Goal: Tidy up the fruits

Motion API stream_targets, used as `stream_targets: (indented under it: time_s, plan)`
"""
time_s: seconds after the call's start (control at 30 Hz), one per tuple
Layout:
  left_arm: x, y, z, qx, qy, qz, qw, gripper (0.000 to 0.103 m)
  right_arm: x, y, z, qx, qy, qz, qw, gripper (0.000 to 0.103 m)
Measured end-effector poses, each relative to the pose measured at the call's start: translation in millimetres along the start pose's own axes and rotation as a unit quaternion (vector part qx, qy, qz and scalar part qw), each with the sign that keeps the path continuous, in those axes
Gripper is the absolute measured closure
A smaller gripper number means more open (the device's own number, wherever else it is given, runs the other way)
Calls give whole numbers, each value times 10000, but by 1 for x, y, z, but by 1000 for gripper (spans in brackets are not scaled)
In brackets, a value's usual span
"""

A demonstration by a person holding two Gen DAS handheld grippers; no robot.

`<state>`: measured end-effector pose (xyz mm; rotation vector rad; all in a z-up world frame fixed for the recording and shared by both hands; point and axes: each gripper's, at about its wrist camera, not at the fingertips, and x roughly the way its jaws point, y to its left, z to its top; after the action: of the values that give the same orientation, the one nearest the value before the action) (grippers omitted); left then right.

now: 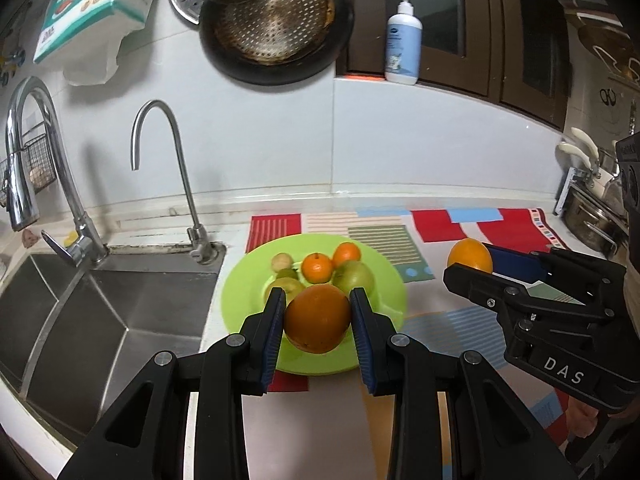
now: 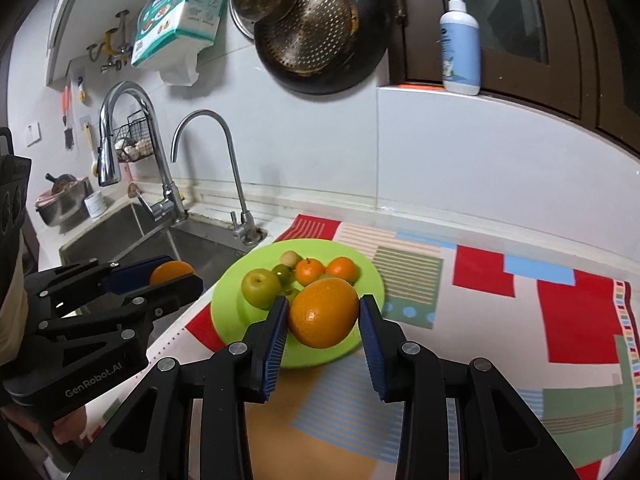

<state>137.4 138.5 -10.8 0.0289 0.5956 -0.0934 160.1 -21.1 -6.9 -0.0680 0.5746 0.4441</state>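
Observation:
A lime green plate (image 1: 240,292) (image 2: 228,304) on a patterned mat holds two small tangerines (image 1: 317,268), a green apple (image 1: 354,278) (image 2: 261,288) and smaller green and tan fruits. My left gripper (image 1: 318,322) is shut on a large orange (image 1: 318,318) above the plate's near side; it also shows in the right wrist view (image 2: 172,276). My right gripper (image 2: 324,314) is shut on a second large orange (image 2: 323,312), held over the plate's near right rim. From the left wrist view that gripper (image 1: 472,266) and its orange (image 1: 470,258) sit to the right of the plate.
A steel sink (image 1: 80,312) with two faucets (image 1: 176,176) lies left of the plate. The patterned mat (image 2: 500,320) covers the counter to the right. A pan (image 1: 276,24) hangs on the wall, a soap bottle (image 1: 404,40) stands on the ledge, pots (image 1: 588,212) at far right.

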Motion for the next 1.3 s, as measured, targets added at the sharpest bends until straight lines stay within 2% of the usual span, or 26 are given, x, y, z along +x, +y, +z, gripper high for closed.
stream_targets:
  time_s: [0.43,0.93,1.07,1.3]
  plan:
    - [40,22,-11,-84,441,5,9990,70,50,11,-2,22,414,119,9991,66]
    - [86,20,-21,-2,905,-174,9957,70,97,0,-19,180,976,171,9949,66]
    - [89,21,-19,8,886,-171,9959,60,104,-1,-18,205,992,221,9946,65]
    - [73,24,-14,52,696,31,9976,55,89,-4,-16,387,870,-8,9955,64]
